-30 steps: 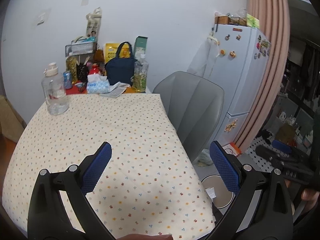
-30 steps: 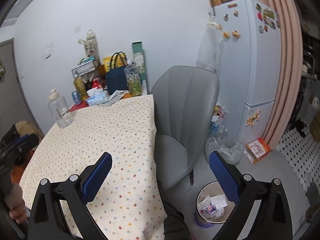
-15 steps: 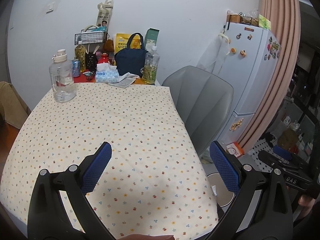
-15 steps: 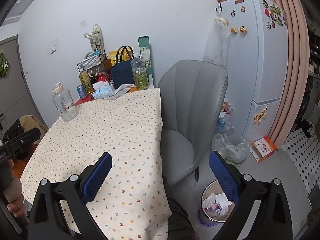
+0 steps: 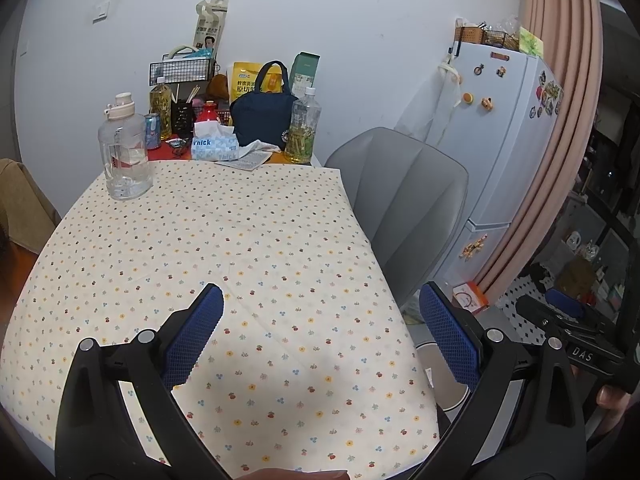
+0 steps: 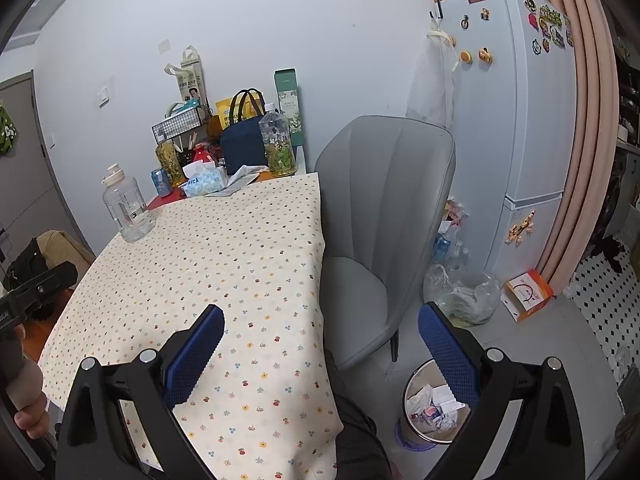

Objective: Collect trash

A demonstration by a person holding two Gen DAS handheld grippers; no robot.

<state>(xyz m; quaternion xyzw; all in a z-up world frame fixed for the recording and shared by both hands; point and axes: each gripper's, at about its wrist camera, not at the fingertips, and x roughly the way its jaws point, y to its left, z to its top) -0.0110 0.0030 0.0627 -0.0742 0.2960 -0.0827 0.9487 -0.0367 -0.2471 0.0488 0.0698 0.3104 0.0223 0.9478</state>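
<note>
At the far left of the table (image 5: 120, 264), which wears a cloth dotted with small flowers, a clear water jug (image 5: 125, 152) with a cream lid stands near the wall end, with a blue drink can (image 5: 152, 131) just behind it. Next along the back edge sits a blue-and-white tissue box (image 5: 214, 146), then crumpled white paper (image 5: 256, 151) lying flat beside it, a navy lunch bag (image 5: 262, 116), and a tall bottle of yellowish tea (image 5: 304, 128) at the table's right corner. The left gripper (image 5: 320, 336) hangs above the near part of the cloth with its blue-padded jaws spread wide and nothing between them. To the right of the table a grey chair (image 6: 380, 216) is pushed up beside it, and the right gripper (image 6: 320, 340) hovers over the table's right edge and the chair seat, its jaws likewise spread apart and empty. On the floor below the right gripper stands a round trash bin (image 6: 416, 436), already holding crumpled papers and wrappers (image 6: 430, 408). Further right, a clear plastic bag (image 6: 464, 292) slumps on the floor at the foot of the white fridge (image 6: 516, 128), with an orange-and-white box (image 6: 528, 290) lying near it.
</note>
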